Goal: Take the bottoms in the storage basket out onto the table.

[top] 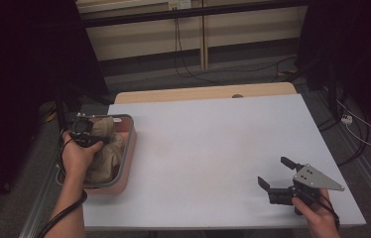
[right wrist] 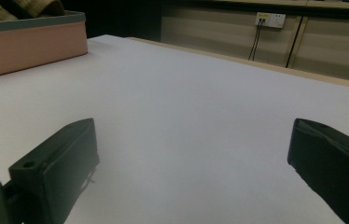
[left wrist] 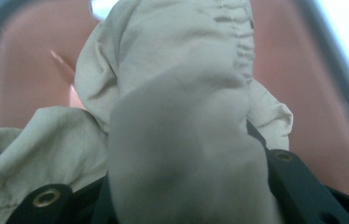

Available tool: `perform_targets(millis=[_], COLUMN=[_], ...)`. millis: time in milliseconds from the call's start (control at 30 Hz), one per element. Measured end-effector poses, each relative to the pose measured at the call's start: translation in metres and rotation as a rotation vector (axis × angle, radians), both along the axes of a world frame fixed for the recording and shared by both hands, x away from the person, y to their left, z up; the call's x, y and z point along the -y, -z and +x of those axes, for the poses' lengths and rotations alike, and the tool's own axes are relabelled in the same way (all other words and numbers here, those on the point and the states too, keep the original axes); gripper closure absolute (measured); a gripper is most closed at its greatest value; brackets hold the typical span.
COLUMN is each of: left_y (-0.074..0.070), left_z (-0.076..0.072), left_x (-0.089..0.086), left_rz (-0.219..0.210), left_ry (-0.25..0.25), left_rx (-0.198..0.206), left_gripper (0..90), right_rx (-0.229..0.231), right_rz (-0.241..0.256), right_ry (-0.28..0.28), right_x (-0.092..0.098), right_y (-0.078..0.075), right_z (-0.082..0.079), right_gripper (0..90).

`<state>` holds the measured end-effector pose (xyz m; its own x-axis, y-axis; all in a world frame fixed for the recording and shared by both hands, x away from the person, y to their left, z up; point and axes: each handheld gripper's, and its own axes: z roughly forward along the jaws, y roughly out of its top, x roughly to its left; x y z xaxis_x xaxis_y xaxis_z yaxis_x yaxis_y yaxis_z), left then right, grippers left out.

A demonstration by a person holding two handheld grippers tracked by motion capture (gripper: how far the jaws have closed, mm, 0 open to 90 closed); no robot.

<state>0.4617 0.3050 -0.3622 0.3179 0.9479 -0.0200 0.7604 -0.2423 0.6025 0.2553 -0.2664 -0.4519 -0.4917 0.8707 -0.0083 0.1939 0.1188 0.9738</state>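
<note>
The pink bin (top: 129,148) at the table's (top: 213,148) left edge holds 1 crumpled beige cloth (top: 105,148). The left gripper (top: 85,136) is down in the bin, jaws clamped on a fold of cloth. The right gripper (top: 278,174) rests near the table's right front, jaws spread, holding nothing.

White table (top: 208,144), pink bin (top: 127,163) at its left edge (grey-rimmed)
</note>
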Motion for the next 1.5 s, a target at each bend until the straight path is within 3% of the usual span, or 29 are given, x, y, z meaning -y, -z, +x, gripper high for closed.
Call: perform_targets(millis=[33, 100, 133, 200, 267, 367, 467, 633, 733, 767, 967, 1067, 1200, 1333, 1367, 1500], left_y=[0.000, -0.017, -0.017, -0.033, -0.038, -0.060, -0.071, -0.101, -0.111, -0.119, -0.141, -0.145, -0.143, -0.129, -0.119, -0.104], left_z=[0.000, 0.001, 0.001, 0.000, 0.000, -0.003, -0.005, -0.009, -0.009, -0.011, -0.012, -0.013, -0.016, -0.019, -0.020, -0.021], left_x=[0.000, 0.004, 0.004, 0.010, 0.012, 0.019, 0.025, 0.049, 0.058, 0.068, 0.090, 0.098, 0.117, 0.138, 0.145, 0.155], left_rz=[0.000, 0.001, 0.001, -0.001, -0.004, -0.062, -0.060, -0.074, -0.059, -0.066, -0.102, -0.108, -0.152, -0.164, -0.174, -0.170], left_ry=[0.000, 0.011, 0.011, 0.025, 0.034, 0.049, 0.064, 0.117, 0.145, 0.163, 0.206, 0.226, 0.268, 0.321, 0.339, 0.359], left_rx=[0.000, 0.017, 0.017, 0.028, 0.030, 0.059, 0.068, 0.097, 0.108, 0.112, 0.122, 0.121, 0.122, 0.115, 0.099, 0.094], left_gripper=[64.2, 64.2, 64.1, 64.1, 64.1, 64.1, 64.0, 64.0, 64.0, 64.0, 63.9, 63.9, 63.7, 63.4, 63.2, 63.0], right_rx=[0.000, 0.001, 0.000, 0.001, 0.000, 0.000, -0.001, 0.001, 0.001, 0.001, 0.003, 0.001, 0.003, 0.002, 0.001, 0.001], right_rz=[0.000, -0.003, -0.004, -0.004, -0.007, -0.006, -0.006, -0.002, -0.003, -0.003, -0.008, -0.005, -0.007, -0.006, -0.001, -0.007], right_ry=[0.000, 0.002, 0.004, 0.002, 0.001, 0.001, -0.001, -0.002, -0.001, 0.000, 0.002, 0.001, 0.000, -0.002, 0.002, 0.002], right_x=[0.000, 0.000, 0.000, 0.000, 0.000, -0.001, -0.001, 0.000, 0.000, 0.001, 0.002, 0.000, 0.000, 0.000, 0.001, 0.002], right_y=[0.000, 0.000, 0.000, 0.000, 0.000, 0.000, 0.000, 0.000, -0.001, -0.001, 0.000, 0.000, 0.000, 0.000, 0.000, 0.000], right_z=[0.000, 0.000, 0.000, 0.000, 0.000, 0.000, 0.000, 0.000, 0.000, 0.000, 0.000, 0.000, 0.000, 0.000, -0.001, 0.000], right_gripper=[1.1, 1.1, 1.0, 1.0, 1.0, 1.0, 1.0, 1.1, 1.1, 1.1, 1.0, 1.1, 1.1, 1.0, 1.1, 1.1])
